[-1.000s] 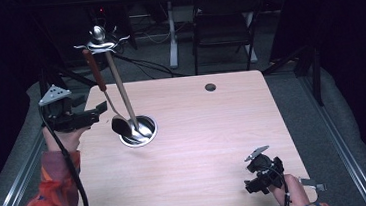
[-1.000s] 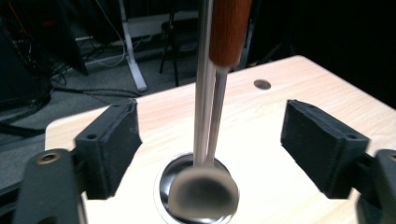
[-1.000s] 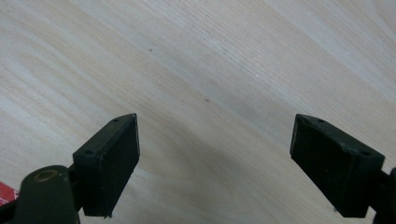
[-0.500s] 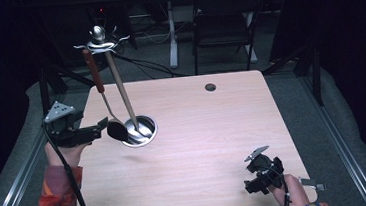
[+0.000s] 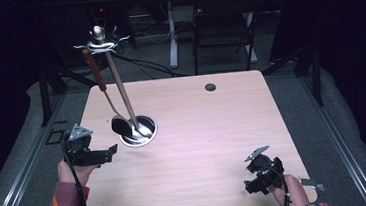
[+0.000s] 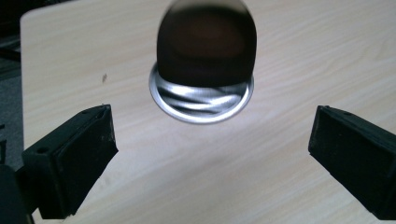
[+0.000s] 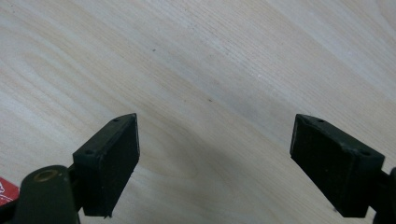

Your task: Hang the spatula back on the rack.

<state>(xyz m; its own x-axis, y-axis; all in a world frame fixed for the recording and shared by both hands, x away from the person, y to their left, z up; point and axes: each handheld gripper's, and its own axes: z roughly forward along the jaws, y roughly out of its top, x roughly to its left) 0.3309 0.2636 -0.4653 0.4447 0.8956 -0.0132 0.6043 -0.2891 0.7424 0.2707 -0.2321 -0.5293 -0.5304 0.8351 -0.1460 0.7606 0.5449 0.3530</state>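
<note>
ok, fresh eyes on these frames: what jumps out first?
The metal utensil stand at the table's far left, its round base on the wood, with a brown-handled ladle hanging from a top hook, its dark bowl just above the base. Next, the left gripper near the left edge, aimed at that bowl, jaws wide with nothing between them. The right gripper sits open at the near right corner over bare table.

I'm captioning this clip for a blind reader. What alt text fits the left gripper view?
A dark spoon bowl hangs over a round metal base on a pale wooden table. The left gripper points at them from nearby, its two black jaws wide apart with nothing between them.
</note>
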